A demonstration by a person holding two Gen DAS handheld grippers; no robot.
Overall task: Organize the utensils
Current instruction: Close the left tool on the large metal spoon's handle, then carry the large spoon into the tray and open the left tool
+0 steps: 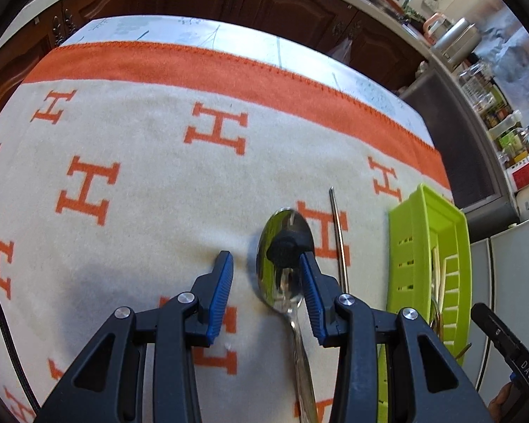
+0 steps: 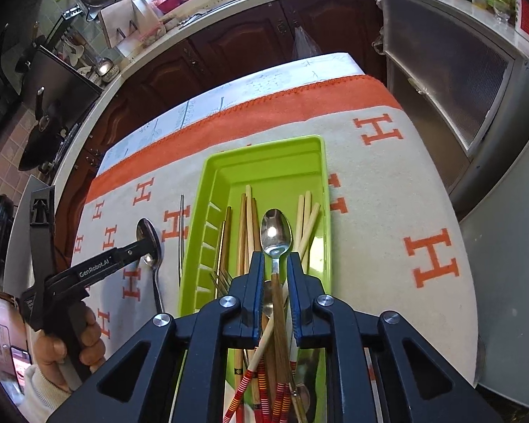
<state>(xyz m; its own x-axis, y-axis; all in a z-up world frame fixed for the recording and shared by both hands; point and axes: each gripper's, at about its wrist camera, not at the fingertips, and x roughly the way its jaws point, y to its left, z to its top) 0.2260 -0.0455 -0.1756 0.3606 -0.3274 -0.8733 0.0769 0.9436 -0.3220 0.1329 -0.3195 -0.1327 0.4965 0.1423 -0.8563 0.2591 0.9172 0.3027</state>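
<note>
Hovering over the table, the left gripper [image 1: 266, 264] is standing spread and pinching nothing, with the large shiny steel spoon [image 1: 285, 246] lying on the cream blanket with orange H letters [image 1: 141, 176] just inside its right-hand finger. The spoon's long axis is running along the gripper's own line, bowl beyond the fingertips and handle trailing back beneath the jaws, so this hand is plainly the nearer one. A thin steel chopstick [image 1: 339, 236] is lying parallel just outside that finger, and the lime-green plastic utensil tray [image 1: 426, 211] is sitting farther out on the same side.

The right gripper [image 2: 275, 259] is hanging over the tray, fingers slightly parted around a small wooden-handled steel spoon [image 2: 275, 232], seemingly no longer pressing it.

Two spoons are showing, one loose chopstick, one tray, and perhaps a dozen wooden chopsticks [image 2: 308, 218] inside it.
</note>
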